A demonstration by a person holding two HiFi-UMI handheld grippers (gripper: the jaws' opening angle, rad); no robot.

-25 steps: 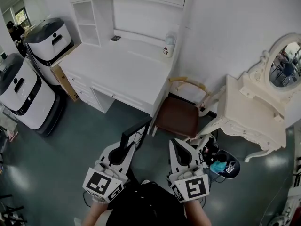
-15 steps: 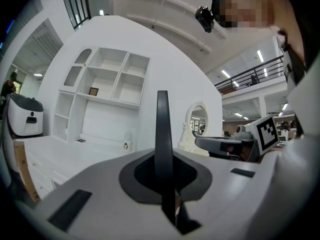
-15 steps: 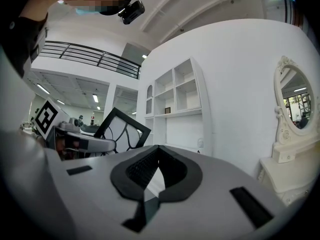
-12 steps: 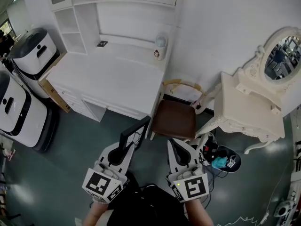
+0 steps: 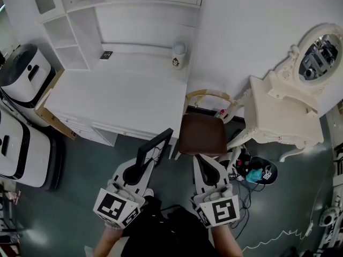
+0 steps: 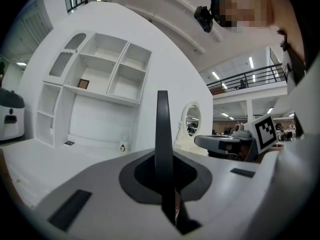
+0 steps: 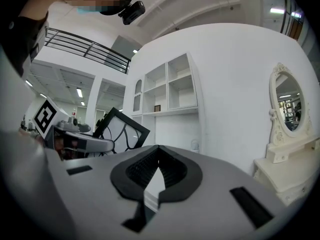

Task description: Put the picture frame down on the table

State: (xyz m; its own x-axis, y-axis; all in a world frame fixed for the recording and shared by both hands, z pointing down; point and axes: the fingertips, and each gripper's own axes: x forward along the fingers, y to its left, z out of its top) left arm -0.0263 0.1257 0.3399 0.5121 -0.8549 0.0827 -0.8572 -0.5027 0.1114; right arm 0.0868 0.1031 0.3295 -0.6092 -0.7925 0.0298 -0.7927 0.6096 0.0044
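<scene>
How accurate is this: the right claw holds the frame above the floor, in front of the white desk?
Wrong on one point: the left claw holds the frame, not the right claw. The left gripper view shows its jaws shut on the frame's edge. The frame is above the floor, in front of the white desk.

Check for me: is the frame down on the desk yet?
No, the left gripper holds the frame in the air over the floor, short of the desk.

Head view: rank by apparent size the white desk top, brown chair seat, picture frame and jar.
1. white desk top
2. brown chair seat
3. picture frame, seen nearly edge-on and nearer the camera, so unsure
4. jar
</scene>
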